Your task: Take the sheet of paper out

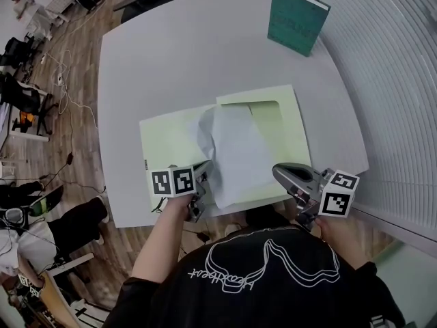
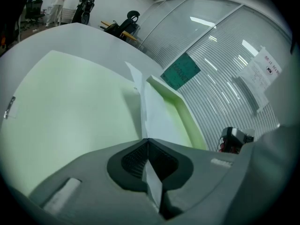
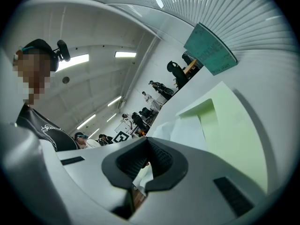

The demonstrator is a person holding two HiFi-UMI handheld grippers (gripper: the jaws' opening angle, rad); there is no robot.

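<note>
A pale green folder [image 1: 167,139] lies open on the white table [image 1: 171,60]. A crumpled white sheet of paper [image 1: 235,149] sticks out of the folder's pocket toward the near edge. My left gripper [image 1: 206,169] is shut on the sheet's near left edge; in the left gripper view the sheet [image 2: 157,116] runs up from between the pressed jaws of the left gripper [image 2: 148,140] over the folder [image 2: 70,107]. My right gripper [image 1: 277,173] hovers at the folder's near right corner, jaws together, nothing between them. In the right gripper view the right gripper [image 3: 147,140] points toward the sheet [image 3: 190,130] and the folder [image 3: 234,130].
A teal book [image 1: 297,19] stands upright at the table's far right, also in view as the book [image 2: 180,71] and the book [image 3: 208,50]. White blinds [image 1: 389,80] run along the right side. The table's near edge lies just under both grippers.
</note>
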